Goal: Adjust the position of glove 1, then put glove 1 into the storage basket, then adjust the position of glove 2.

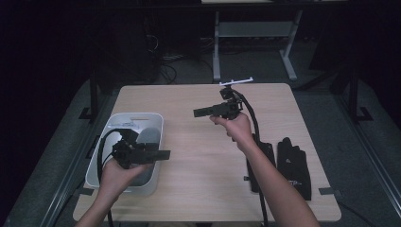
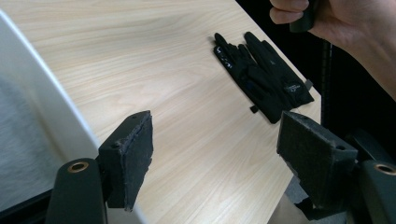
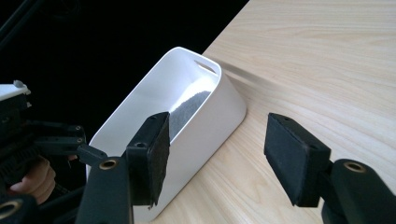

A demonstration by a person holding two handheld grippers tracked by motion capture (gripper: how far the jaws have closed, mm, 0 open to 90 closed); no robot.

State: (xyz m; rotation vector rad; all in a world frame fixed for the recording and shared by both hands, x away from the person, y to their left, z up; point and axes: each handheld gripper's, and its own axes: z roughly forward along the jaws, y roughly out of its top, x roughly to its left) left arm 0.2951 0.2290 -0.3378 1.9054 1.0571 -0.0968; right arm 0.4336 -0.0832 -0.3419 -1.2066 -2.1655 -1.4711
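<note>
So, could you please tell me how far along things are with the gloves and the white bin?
Nothing looks done yet: the black gloves lie on the table by its right edge, and the white bin holds only something grey. Nothing is in hand: left gripper and right gripper hover open. Likely everything remains.

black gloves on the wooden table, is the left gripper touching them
Apart. The left gripper view shows the open left gripper with bare tabletop between its jaws and the gloves.

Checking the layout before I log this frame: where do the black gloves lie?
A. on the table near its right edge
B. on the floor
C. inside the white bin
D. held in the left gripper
A: the black gloves lie flat on the wooden table near its right edge, away from the white bin.
</note>
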